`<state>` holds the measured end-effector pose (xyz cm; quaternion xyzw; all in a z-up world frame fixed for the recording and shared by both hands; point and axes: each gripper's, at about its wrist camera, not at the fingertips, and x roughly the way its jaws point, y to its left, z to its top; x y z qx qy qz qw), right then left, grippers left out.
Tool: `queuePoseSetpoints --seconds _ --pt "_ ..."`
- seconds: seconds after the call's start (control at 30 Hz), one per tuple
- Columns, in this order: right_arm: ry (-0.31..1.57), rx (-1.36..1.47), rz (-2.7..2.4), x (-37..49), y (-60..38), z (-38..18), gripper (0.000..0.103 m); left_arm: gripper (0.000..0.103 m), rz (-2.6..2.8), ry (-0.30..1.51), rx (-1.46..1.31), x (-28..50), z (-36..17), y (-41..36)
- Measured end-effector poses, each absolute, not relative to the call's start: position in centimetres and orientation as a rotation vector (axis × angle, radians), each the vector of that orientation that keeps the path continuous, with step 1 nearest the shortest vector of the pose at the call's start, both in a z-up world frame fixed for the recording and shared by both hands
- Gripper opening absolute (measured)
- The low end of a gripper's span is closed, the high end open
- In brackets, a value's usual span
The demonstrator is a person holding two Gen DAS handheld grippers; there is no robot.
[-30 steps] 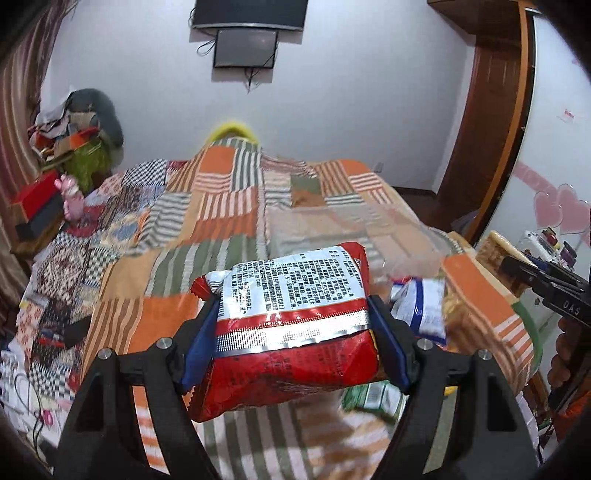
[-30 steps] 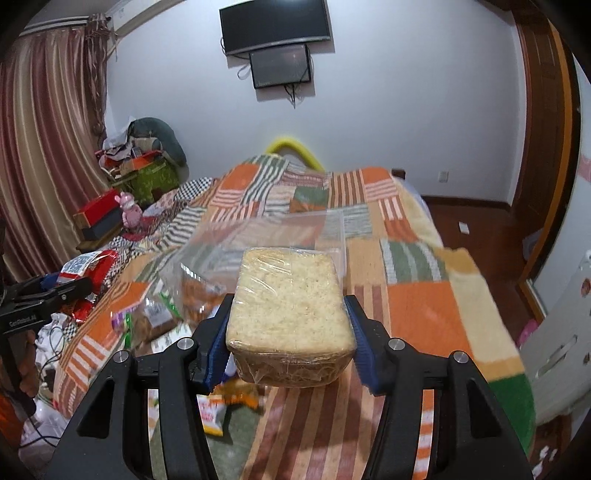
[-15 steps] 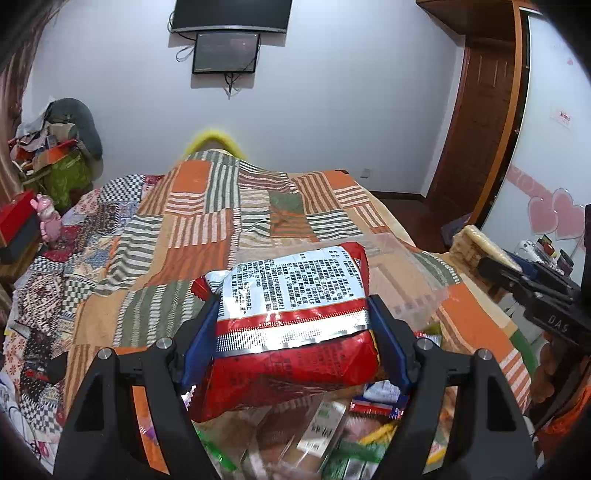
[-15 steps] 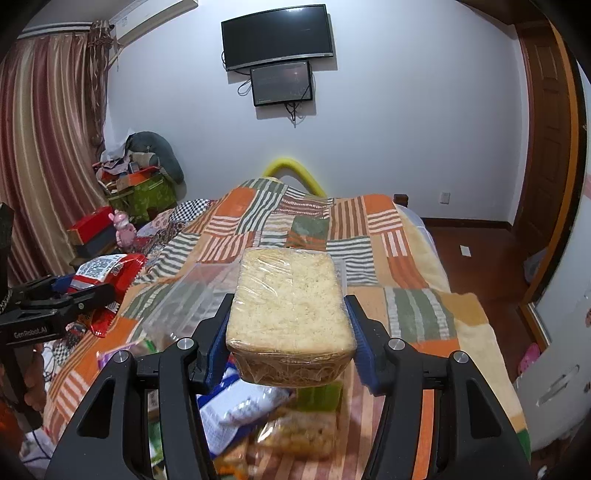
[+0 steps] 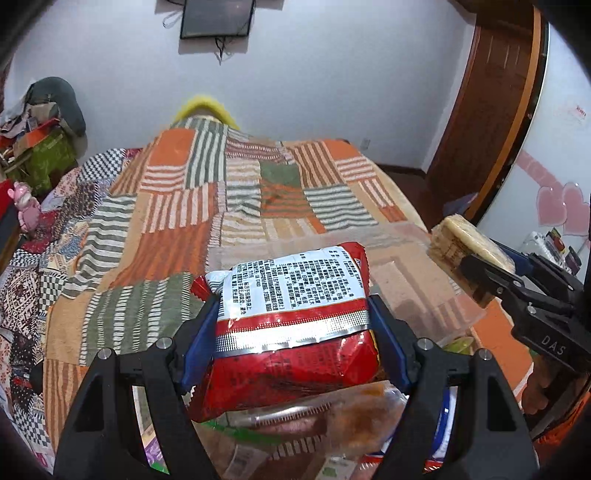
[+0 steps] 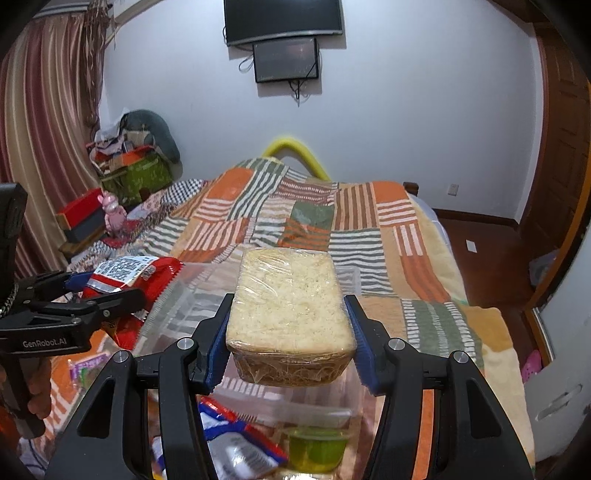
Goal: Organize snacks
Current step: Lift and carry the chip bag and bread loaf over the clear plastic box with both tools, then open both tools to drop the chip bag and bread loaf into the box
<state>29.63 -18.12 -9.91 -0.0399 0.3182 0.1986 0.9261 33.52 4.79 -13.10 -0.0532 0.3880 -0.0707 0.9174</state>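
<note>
The left hand-held gripper (image 5: 291, 325) clamps a red snack bag (image 5: 288, 321), and the right hand-held gripper (image 6: 290, 332) clamps a wrapped noodle block (image 6: 288, 299). Both hang above a clear plastic bin (image 6: 192, 299) at the bed's (image 6: 424, 258) near edge.

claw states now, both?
Left claw: closed on the red bag.
Right claw: closed on the wrapped noodle block.

Home bedroom: bed w/ patchwork quilt (image 6: 332, 229), wall TV (image 6: 282, 18), curtains (image 6: 40, 129).
</note>
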Motion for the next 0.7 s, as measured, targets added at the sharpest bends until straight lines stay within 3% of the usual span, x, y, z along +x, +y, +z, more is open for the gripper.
queuePoseSetpoints --seconds 0.7 --pt "0.859 -0.157 0.438 33.9 -17.2 -13.5 0.053 0.078 -0.160 0.924 -0.057 38.3 -17.6 3.2"
